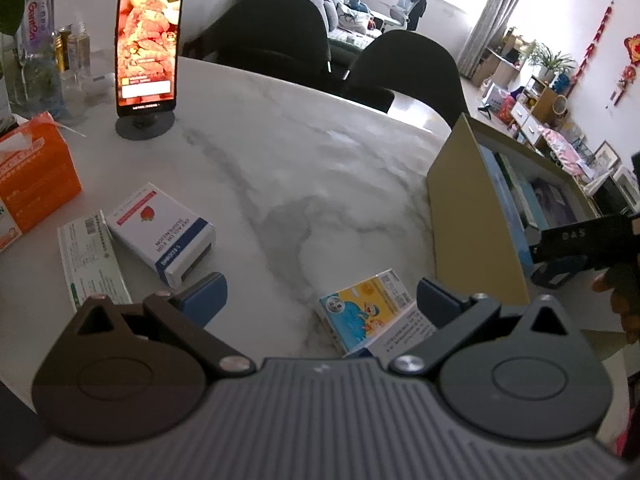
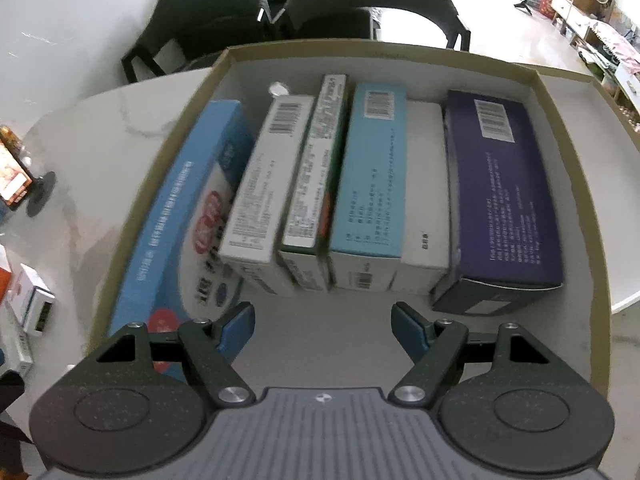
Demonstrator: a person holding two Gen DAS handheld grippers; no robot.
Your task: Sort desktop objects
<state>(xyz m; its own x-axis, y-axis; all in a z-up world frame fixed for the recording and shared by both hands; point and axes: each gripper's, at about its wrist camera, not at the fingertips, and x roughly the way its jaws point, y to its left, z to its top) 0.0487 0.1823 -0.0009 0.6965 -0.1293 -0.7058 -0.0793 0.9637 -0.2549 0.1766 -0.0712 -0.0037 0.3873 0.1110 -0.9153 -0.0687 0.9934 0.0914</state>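
Left gripper (image 1: 320, 298) hovers with jaws wide apart over the yellow cartoon carton (image 1: 370, 312) lying flat on the marble table (image 1: 304, 168); light, stiff, glossy card, likely best pinched across its long edges; right gripper (image 2: 322, 326) gapes empty above the cardboard tray (image 2: 568, 92) of upright boxes.
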